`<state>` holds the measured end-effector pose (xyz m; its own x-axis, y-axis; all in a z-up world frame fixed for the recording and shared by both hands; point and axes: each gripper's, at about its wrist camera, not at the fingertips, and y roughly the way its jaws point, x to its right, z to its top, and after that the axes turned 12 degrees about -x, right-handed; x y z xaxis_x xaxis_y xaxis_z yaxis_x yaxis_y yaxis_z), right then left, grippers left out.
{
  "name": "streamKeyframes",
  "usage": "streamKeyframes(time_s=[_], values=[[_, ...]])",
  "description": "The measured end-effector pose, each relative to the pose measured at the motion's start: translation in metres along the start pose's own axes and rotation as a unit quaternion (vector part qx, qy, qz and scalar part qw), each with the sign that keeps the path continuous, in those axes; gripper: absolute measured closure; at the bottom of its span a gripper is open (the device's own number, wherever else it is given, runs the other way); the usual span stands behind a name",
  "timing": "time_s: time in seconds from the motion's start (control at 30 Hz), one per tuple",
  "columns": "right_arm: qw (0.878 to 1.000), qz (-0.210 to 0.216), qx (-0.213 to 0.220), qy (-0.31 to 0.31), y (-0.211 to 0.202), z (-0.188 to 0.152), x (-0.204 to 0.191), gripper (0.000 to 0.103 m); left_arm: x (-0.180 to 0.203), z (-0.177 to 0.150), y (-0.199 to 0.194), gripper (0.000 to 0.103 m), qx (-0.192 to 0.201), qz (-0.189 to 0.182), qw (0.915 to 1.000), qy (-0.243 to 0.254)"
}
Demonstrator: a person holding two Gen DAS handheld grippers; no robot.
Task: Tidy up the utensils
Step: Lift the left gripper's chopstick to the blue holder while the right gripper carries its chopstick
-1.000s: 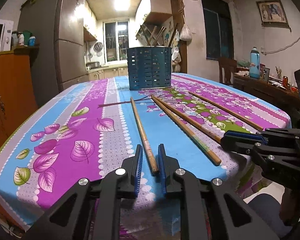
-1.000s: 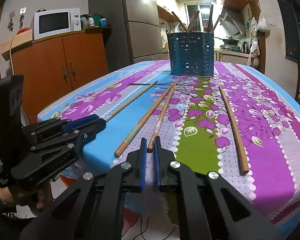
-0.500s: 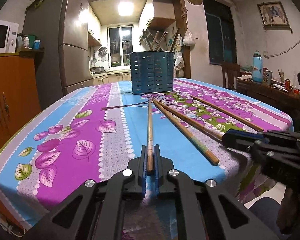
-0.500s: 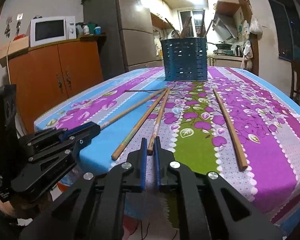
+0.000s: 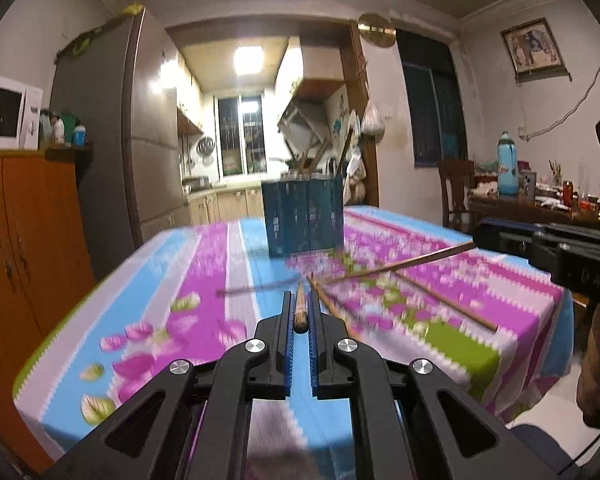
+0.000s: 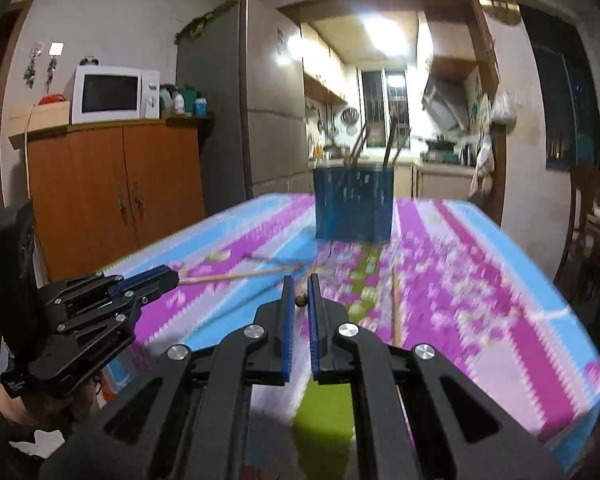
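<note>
Both grippers had closed on chopsticks and raised them off the desk (image 5: 204, 264), where a second earlier the sticks lay flat on the flowered cloth and the left fingers were only straddling one. The left gripper (image 5: 300, 316) was clamped almost shut on the near end of its chopstick (image 5: 299, 307), which pointed straight ahead toward the blue utensil holder (image 5: 302, 220). The right gripper (image 6: 299, 300) was likewise nearly closed on the butt of a second chopstick (image 6: 300, 301), seen almost end-on; in the left view that stick (image 5: 400, 267) slanted up from the cloth to the right gripper at the frame edge. Two more chopsticks (image 5: 440, 300) appeared to lie loose on the cloth, one (image 6: 395, 308) just right of the right gripper, though blur made the count uncertain. The holder stood upright at the far end of the desk, already carrying several sticks. With one stick in each gripper, the pickup looked finished; carrying them to the holder seemed the step in hand.
</note>
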<state>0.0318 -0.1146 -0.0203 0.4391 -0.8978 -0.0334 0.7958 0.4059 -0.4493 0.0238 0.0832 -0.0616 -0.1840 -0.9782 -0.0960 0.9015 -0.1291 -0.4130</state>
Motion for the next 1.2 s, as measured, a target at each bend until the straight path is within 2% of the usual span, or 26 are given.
streamKeyframes(time_s=[0.23, 0.37, 0.53, 0.8, 1.2], values=[[0.999, 0.009, 0.029, -0.033, -0.006, 0.057, 0.012, 0.098, -0.002, 0.05, -0.007, 0.095, 0.05, 0.002, 0.9987, 0.013], [0.999, 0.024, 0.023, -0.031, 0.002, 0.088, 0.028, 0.098, -0.009, 0.08, 0.0, 0.095, 0.053, -0.001, 0.9985, 0.011], [0.999, 0.041, 0.002, -0.014, 0.016, 0.118, 0.048, 0.098, -0.018, 0.114, 0.02, 0.095, 0.036, -0.01, 0.9992, 0.008], [0.998, 0.046, -0.028, -0.015, 0.03, 0.141, 0.055, 0.098, -0.029, 0.141, 0.041, 0.095, 0.01, -0.027, 0.9996, 0.005], [0.998, 0.039, -0.035, -0.027, 0.038, 0.172, 0.06, 0.098, -0.047, 0.192, 0.055, 0.095, -0.005, -0.037, 0.9993, 0.006]])
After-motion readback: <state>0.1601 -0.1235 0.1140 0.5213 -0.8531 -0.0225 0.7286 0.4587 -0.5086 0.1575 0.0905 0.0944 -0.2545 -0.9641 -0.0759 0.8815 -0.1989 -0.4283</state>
